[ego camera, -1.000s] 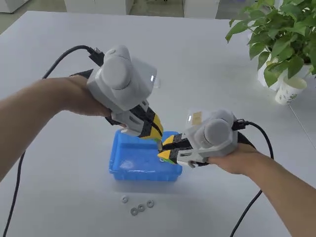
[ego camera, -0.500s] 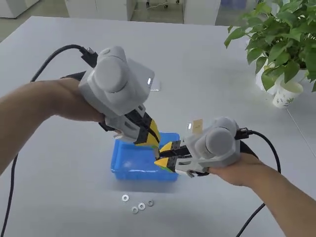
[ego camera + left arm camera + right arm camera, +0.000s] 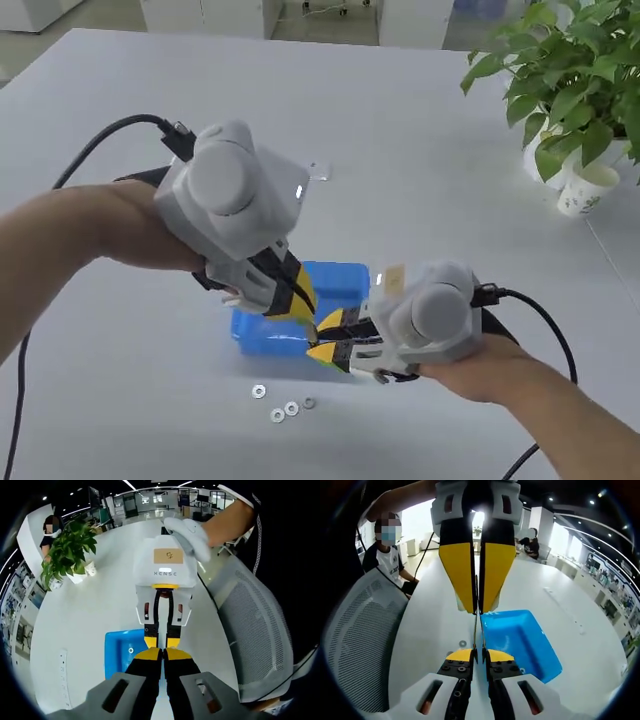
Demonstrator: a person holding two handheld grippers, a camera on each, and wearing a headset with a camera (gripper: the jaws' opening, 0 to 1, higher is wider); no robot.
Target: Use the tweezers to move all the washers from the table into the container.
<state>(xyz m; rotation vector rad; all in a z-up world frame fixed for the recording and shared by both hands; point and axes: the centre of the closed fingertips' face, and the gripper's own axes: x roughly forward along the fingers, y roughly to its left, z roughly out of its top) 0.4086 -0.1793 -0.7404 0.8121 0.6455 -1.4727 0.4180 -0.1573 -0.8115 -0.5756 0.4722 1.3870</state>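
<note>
1. Your left claw [image 3: 163, 656] is closed almost completely. In the right gripper view the thin metal tweezers [image 3: 478, 625] run up between its yellow pads, so it appears to be pinching one end of them.
2. Your right claw [image 3: 479, 656] is closed just as far on the other end of the tweezers. With both claws on the one tool, tip to tip, this looks like a hand-over or a regrip to get a usable hold (I cannot tell which end is the points).
3. You hold the tool over the near edge of the blue rectangular plastic container [image 3: 335, 285]. That keeps the regrip close to both the pick-up spot and the drop-off spot.
4. The four small silver ring washers [image 3: 291, 408] lie loose on the pale grey desk [image 3: 420, 150], just in front of the container and near one another. None is in the tweezers.
5. In the left gripper view a small pale ring [image 3: 131, 650] sits on the container floor. It may be a washer already in, but it is too small to be sure.
6. The white body of your right gripper carries grey lettering [image 3: 169, 573] that reads roughly "XENSE". The tan sticker [image 3: 168, 556] above it has a mark I cannot read.
</note>
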